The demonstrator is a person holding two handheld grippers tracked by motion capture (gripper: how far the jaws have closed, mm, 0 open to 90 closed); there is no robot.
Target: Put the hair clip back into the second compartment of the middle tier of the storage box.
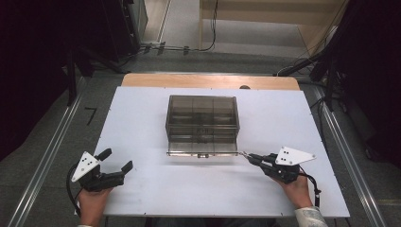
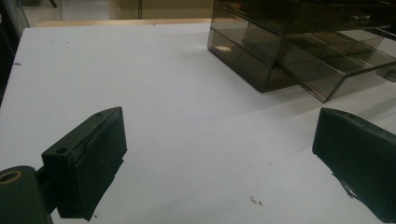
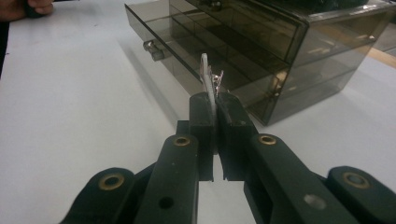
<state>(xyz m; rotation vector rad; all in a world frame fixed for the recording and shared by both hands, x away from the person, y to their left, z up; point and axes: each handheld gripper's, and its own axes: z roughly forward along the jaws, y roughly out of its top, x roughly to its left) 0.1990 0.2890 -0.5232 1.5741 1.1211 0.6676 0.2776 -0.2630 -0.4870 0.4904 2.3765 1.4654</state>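
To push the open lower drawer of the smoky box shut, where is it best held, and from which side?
Take the small metal knob at the middle of the lower drawer front, coming from the person's side: the drawer juts out toward that edge, and the knob is its one protruding part.

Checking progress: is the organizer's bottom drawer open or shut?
Open: the bottom drawer sticks out from the organizer toward the person.

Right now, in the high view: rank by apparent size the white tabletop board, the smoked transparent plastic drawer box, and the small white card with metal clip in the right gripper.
Largest to smallest:
1. white tabletop board
2. smoked transparent plastic drawer box
3. small white card with metal clip, barely visible at the right gripper tips

No close calls.
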